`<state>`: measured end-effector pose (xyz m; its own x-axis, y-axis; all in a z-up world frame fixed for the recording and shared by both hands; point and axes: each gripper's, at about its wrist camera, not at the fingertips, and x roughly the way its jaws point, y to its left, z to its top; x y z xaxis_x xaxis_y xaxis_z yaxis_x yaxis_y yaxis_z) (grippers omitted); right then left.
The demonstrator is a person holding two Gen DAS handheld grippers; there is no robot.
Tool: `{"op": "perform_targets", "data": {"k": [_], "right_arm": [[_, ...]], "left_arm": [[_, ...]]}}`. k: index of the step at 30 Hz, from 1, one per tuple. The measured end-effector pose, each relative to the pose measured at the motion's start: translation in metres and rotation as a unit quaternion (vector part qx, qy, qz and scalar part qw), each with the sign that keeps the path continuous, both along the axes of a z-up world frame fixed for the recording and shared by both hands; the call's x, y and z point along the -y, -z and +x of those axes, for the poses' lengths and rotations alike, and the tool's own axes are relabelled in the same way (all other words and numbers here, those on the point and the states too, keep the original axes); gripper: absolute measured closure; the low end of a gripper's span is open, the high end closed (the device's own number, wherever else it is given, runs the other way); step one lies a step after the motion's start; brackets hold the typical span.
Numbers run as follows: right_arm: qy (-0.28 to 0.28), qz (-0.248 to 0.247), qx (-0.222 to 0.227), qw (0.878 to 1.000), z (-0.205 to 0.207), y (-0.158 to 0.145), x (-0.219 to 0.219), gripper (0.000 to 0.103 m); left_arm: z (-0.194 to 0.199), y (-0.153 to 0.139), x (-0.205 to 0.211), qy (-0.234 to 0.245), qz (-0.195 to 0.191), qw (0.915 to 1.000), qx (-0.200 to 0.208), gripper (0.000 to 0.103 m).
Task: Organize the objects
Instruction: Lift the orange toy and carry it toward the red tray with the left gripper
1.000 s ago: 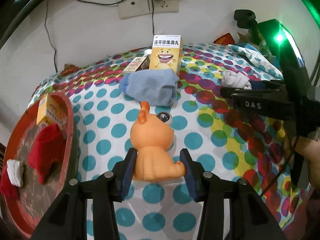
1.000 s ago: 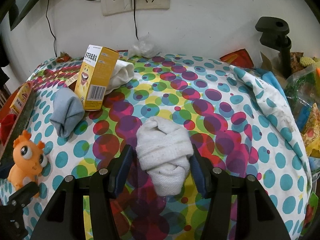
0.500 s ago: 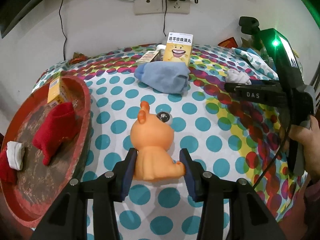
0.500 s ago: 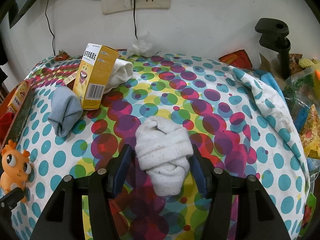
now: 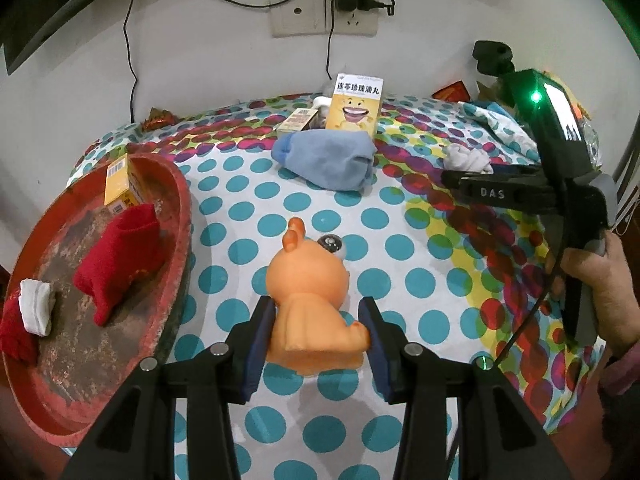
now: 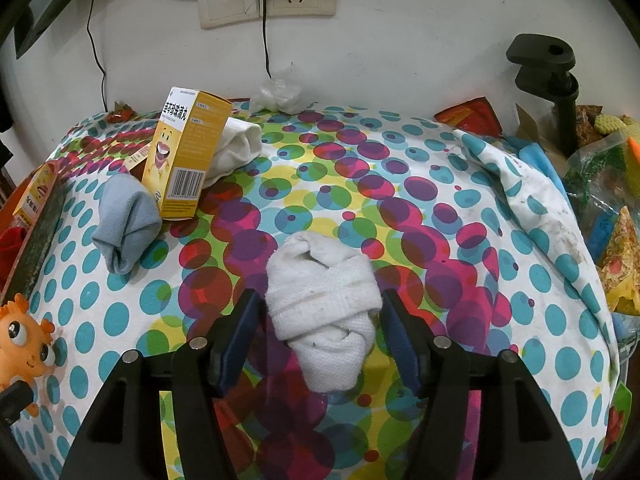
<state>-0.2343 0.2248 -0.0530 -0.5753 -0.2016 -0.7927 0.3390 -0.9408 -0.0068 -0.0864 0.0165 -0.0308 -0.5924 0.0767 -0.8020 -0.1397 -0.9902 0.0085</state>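
the left gripper (image 5: 318, 338) is clamped on the base of the orange rubber cartoon-animal toy (image 5: 310, 298), just beside the round red tray (image 5: 176, 240) on the dotted tablecloth (image 5: 400, 248). the toy looks light, hollow and squashy, so low on its wide body seems the safest hold. the right gripper (image 6: 318, 338) straddles the rolled white sock bundle (image 6: 324, 304); its jaws have just been opening and now stand clear of it. the sock is soft and light, best pinched across its thick middle.
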Motion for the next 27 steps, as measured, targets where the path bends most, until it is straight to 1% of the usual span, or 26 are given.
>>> {"op": "perform_targets", "data": {"k": [6, 7, 9, 13, 16, 18, 19, 22, 25, 27], "right_arm": [[0.0, 0.0, 0.0, 1.0, 0.0, 0.0, 0.001, 0.043], [0.0, 0.0, 0.0, 1.0, 0.0, 0.0, 0.001, 0.043], [0.001, 0.0, 0.0, 1.0, 0.0, 0.0, 0.0, 0.042], [0.002, 0.0, 0.0, 1.0, -0.001, 0.001, -0.001, 0.042], [0.002, -0.001, 0.0, 1.0, -0.001, 0.001, 0.0, 0.041], [0.003, -0.001, 0.001, 1.0, -0.001, 0.001, -0.001, 0.04], [0.003, -0.002, 0.001, 1.0, -0.001, 0.001, -0.002, 0.04], [0.003, -0.001, 0.001, 1.0, -0.001, 0.001, -0.002, 0.04], [0.003, -0.002, 0.001, 1.0, -0.001, 0.001, -0.001, 0.039], [0.003, -0.001, 0.001, 1.0, -0.001, 0.001, -0.001, 0.039]], "left_arm": [[0.001, -0.001, 0.002, 0.001, 0.009, 1.0, 0.003, 0.06], [0.001, -0.001, 0.003, 0.004, 0.012, 0.9999, 0.005, 0.06], [0.0, 0.001, 0.003, 0.008, 0.006, 0.9999, 0.011, 0.06], [-0.002, 0.003, 0.007, 0.007, 0.018, 0.9995, 0.027, 0.057], [-0.007, 0.003, 0.007, 0.009, 0.022, 0.9985, 0.05, 0.057], [-0.01, 0.006, 0.005, 0.007, 0.021, 0.9971, 0.073, 0.054], [-0.012, 0.01, 0.005, 0.008, 0.025, 0.9956, 0.09, 0.053], [-0.012, 0.011, 0.003, 0.003, 0.017, 0.9953, 0.095, 0.052], [-0.015, 0.013, 0.002, 0.0, 0.018, 0.9943, 0.105, 0.051], [-0.02, 0.013, 0.005, -0.005, 0.037, 0.993, 0.112, 0.051]]}}
